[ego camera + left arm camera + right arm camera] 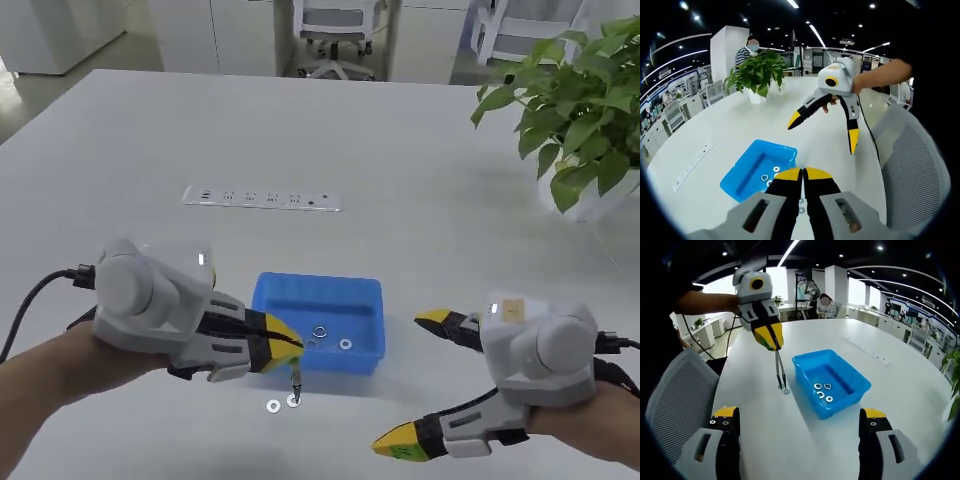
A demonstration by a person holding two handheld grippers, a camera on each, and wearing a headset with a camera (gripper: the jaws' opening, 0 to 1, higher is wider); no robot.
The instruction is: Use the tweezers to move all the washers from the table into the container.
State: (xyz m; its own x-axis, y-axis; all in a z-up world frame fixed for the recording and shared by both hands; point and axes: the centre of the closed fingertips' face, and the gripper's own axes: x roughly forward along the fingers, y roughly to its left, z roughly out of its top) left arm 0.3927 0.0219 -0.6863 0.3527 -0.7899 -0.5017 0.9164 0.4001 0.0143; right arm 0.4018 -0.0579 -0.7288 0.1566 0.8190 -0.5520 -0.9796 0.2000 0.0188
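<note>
Blue container [318,285] close behind keeps carries short; left gripper [291,346] clamps tweezers [296,380], tips at washer [292,401]; right gripper [414,381] spread, idle.

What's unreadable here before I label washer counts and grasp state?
Head view: whether the tweezers tips grip a washer on the table; too small.
Left gripper view: tweezers tips hidden behind the shut jaws of the left gripper.
Head view: container near-left corner covered by the left gripper; washer count inside uncertain.
</note>
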